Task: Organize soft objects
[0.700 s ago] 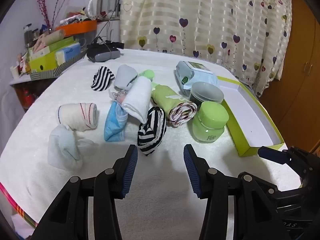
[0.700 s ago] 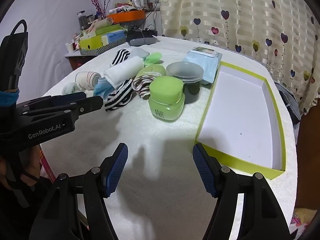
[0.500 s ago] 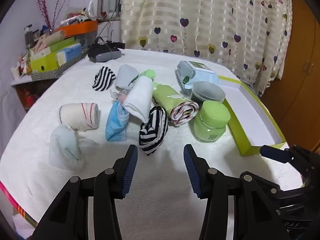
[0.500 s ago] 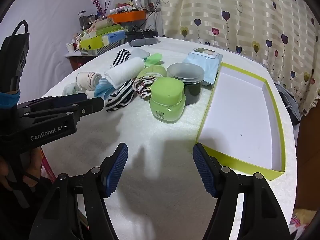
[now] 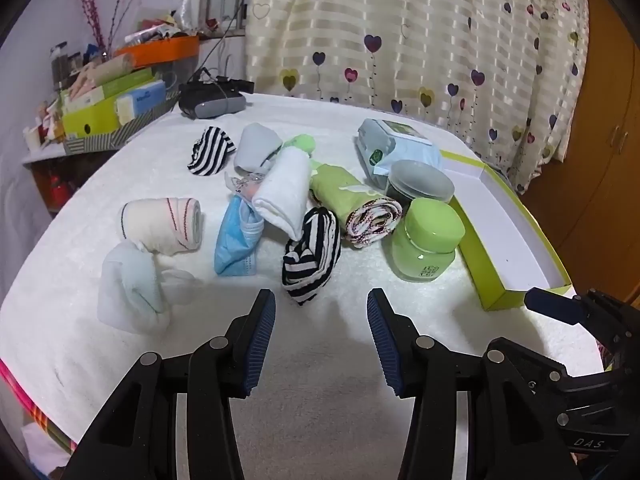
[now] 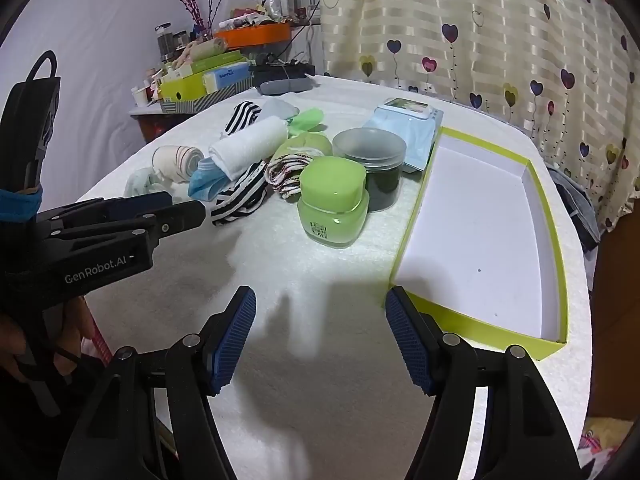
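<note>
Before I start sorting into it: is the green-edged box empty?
Empty: the green-edged box shows only its bare white floor; the rolled cloths lie outside it.

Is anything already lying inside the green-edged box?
No, the green-edged box shows only its bare white floor; the rolled socks and cloths all lie on the table beside it.

We note a green jar (image 5: 426,240) beside a dark jar (image 5: 420,182) on the white cloth (image 5: 320,400). Behind hangs a heart curtain (image 5: 420,32); an orange tray (image 5: 160,50) tops the cluttered shelf.
</note>
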